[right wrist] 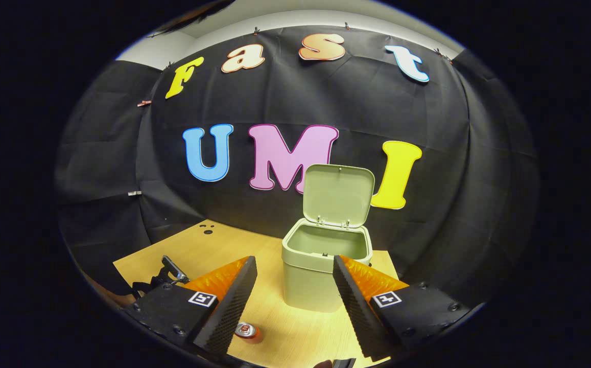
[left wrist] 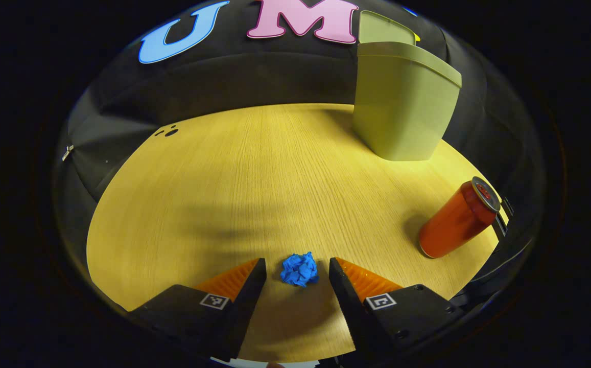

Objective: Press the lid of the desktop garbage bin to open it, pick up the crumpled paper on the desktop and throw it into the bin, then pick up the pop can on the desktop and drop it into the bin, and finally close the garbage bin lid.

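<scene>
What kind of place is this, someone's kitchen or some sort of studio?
Most likely a staged recording booth, not a home. Black cloth hangs as the wall behind a bare wooden table, and just a few props sit on it: a green bin with its lid up, a pop can and crumpled paper.

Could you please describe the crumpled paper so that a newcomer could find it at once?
On the wooden table, well in front of the green bin, a small blue crumpled paper lies between the left gripper's open jaws. Unlike the red can, it is tiny, blue and wrinkled.
</scene>
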The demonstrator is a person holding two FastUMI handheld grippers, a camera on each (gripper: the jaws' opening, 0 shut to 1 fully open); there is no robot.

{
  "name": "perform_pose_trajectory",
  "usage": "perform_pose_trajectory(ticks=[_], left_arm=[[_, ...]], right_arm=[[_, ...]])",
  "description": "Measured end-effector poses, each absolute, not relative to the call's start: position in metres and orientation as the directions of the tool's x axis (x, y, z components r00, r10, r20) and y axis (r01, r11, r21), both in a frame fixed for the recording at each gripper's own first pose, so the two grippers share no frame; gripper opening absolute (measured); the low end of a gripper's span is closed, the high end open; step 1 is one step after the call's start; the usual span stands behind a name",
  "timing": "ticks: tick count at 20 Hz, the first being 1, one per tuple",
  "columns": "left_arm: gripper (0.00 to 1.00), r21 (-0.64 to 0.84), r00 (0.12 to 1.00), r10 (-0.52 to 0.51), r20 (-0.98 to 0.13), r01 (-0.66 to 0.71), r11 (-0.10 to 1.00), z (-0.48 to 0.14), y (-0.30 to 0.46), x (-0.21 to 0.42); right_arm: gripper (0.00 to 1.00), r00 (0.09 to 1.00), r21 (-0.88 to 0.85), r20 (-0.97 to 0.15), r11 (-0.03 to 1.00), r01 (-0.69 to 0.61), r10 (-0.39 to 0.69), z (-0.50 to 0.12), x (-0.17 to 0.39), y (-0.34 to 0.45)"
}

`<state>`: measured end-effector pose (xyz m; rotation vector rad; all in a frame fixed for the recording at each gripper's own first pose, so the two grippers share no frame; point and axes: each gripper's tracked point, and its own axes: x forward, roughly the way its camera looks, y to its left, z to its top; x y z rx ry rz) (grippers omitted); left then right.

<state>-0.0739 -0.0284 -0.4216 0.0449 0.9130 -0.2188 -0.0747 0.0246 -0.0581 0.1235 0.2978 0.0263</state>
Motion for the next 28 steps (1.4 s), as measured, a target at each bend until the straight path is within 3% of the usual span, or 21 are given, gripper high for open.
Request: perform_pose_trajectory(ticks=[6, 11, 19, 28], left_arm=[[0.65, -0.026, 0.585, -0.157, -0.796, 0.225, 0.974, -0.429, -0.028, -0.070], [0.40, 0.003, 0.601, -0.138, -0.787, 0.228, 0.974, -0.427, -0.025, -0.066], [0.39, 0.007, 0.675, -0.156, -0.721, 0.232, 0.973, -0.376, -0.022, -0.048], [0.39, -0.067, 0.823, -0.213, -0.526, 0.210, 0.975, -0.253, -0.028, 0.012]], right_arm=[[0.94, 0.952, 0.124, -0.302, 0.992, -0.007, 0.044, -0.061, -0.078, 0.024], [0.94, 0.951, 0.133, -0.307, 0.991, -0.002, 0.043, -0.061, -0.078, 0.026], [0.94, 0.951, 0.152, -0.307, 0.988, 0.004, 0.044, -0.062, -0.078, 0.030], [0.94, 0.935, 0.168, -0.341, 0.985, -0.046, 0.102, -0.070, -0.085, 0.043]])
